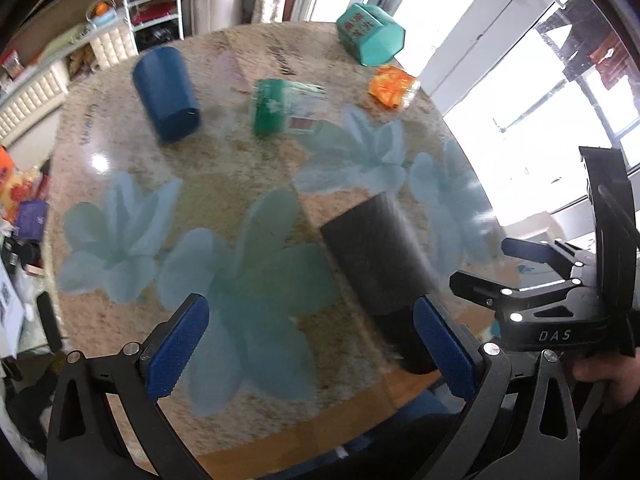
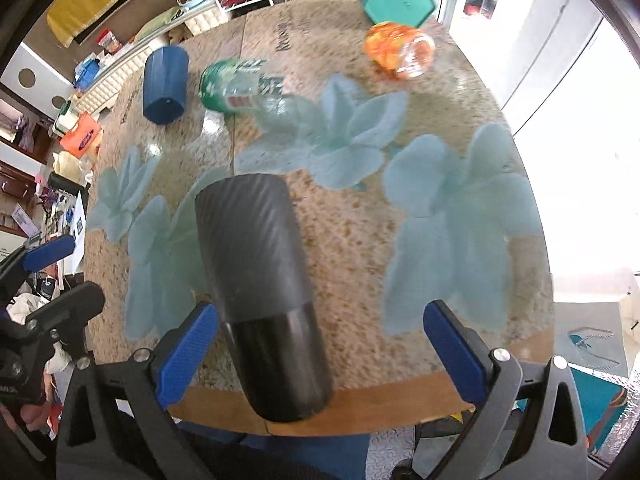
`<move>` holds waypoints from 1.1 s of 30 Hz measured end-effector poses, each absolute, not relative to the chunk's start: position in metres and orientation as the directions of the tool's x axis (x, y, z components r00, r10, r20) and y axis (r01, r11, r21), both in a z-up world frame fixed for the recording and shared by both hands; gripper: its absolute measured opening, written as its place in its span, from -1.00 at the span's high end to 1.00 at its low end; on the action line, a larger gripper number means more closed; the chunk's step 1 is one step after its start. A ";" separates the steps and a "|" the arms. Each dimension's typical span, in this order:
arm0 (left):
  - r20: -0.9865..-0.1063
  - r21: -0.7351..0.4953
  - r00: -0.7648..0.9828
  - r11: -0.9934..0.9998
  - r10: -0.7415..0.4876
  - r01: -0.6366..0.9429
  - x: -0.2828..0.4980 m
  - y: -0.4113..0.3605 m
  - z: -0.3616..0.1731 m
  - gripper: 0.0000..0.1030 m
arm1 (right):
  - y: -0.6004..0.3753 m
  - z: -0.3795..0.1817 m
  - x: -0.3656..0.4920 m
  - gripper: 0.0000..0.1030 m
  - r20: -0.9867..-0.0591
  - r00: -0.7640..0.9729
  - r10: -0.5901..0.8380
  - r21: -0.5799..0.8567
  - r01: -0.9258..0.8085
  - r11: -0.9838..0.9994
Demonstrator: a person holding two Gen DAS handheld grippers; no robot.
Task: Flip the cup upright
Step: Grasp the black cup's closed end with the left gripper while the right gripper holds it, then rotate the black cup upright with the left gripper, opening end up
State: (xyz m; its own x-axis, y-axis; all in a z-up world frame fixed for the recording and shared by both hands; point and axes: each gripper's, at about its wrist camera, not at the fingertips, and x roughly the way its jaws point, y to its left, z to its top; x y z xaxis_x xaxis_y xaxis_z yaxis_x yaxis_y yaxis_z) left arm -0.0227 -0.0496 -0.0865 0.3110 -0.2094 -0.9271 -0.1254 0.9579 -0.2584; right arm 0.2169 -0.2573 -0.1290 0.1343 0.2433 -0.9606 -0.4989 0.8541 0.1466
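A black cup lies on its side near the front edge of the round table, its smooth end towards me. It also shows in the left wrist view. My right gripper is open, its blue pads either side of the cup's near end, the left pad close to it. My left gripper is open and empty to the left of the cup, its right pad beside the cup's near end. The right gripper also shows in the left wrist view.
A blue cup lies on its side at the back left. A green-labelled clear bottle, an orange jar and a teal hexagonal box lie further back. Shelves and clutter stand beyond the table.
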 end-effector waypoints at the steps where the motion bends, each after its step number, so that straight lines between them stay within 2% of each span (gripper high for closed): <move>1: -0.927 -0.276 0.300 0.952 -0.227 -0.132 -0.019 -0.053 -0.088 -1.00 | -0.258 -0.127 0.215 -1.00 -0.960 0.136 0.243 0.146 -0.497 0.856; 8: -0.941 -0.284 0.244 0.939 -0.235 -0.194 0.001 -0.078 -0.097 -1.00 | -0.295 -0.126 0.233 -1.00 -0.959 0.102 0.263 0.190 -0.454 0.870; 18: -0.964 -0.228 0.201 0.932 -0.175 -0.282 0.029 -0.109 -0.104 -1.00 | -0.331 -0.137 0.269 -1.00 -0.949 0.059 0.309 0.247 -0.466 0.850; 26: -0.973 -0.229 0.125 0.899 -0.196 -0.374 0.051 -0.122 -0.143 -1.00 | -0.339 -0.153 0.294 -1.00 -0.943 0.021 0.333 0.275 -0.517 0.811; 33: -0.987 -0.153 0.034 0.849 -0.157 -0.506 0.060 -0.110 -0.176 -1.00 | -0.354 -0.167 0.312 -1.00 -0.937 -0.023 0.350 0.311 -0.513 0.800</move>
